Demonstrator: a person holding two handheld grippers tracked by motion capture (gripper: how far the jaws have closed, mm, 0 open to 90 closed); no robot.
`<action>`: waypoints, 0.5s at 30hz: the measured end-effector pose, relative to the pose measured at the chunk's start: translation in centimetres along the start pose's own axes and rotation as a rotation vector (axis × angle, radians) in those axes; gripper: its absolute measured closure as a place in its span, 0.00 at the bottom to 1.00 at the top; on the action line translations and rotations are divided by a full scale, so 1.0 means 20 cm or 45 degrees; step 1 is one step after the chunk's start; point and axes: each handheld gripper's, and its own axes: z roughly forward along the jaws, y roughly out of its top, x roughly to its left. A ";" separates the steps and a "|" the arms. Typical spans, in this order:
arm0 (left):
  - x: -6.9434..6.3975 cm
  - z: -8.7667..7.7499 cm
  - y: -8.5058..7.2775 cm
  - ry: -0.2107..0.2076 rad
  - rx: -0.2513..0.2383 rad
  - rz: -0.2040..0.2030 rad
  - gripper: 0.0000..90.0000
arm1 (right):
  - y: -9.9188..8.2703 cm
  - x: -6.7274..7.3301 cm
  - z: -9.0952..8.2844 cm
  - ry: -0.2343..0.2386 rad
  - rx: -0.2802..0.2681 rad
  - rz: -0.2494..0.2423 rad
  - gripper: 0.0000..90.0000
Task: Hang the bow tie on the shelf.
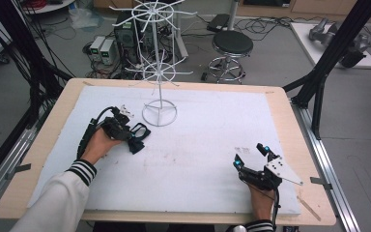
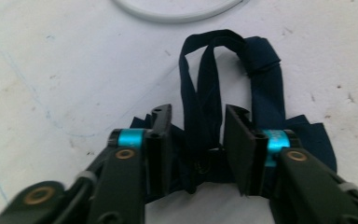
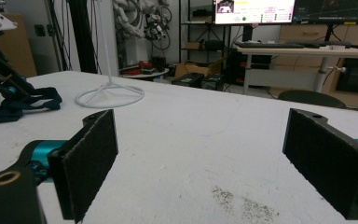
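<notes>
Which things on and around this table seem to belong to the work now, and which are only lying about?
In the work, as it seems:
- left tool, open around the dark strap
- dark strap
- white wire stand
- right tool, open and holding nothing

Only lying about:
- black stool
- boxes on the floor
- wooden stick at the table's edge

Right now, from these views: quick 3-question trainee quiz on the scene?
1. True or false: the right gripper holds the strap.
2. What lies between the left gripper fingers?
A. stand ring
B. dark blue strap
C. nothing
3. The white wire stand is on the person's ____ side of the table.

Key:
1. False; its fingers are wide apart over bare table.
2. B; the fingers are not closed on it.
3. Left.
</notes>
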 end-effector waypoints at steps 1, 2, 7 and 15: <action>0.00 0.00 0.00 0.011 -0.002 -0.002 0.65 | 0.00 0.00 0.00 -0.001 0.000 0.000 0.10; 0.00 0.00 0.00 0.020 -0.004 -0.011 0.62 | 0.00 0.00 0.00 0.001 0.000 0.001 0.10; 0.00 0.00 0.00 0.036 0.004 -0.005 0.52 | 0.00 0.00 0.00 -0.001 0.000 0.000 0.10; 0.00 0.02 0.01 0.013 0.039 -0.012 0.63 | 0.00 0.00 0.00 -0.001 0.000 0.000 0.10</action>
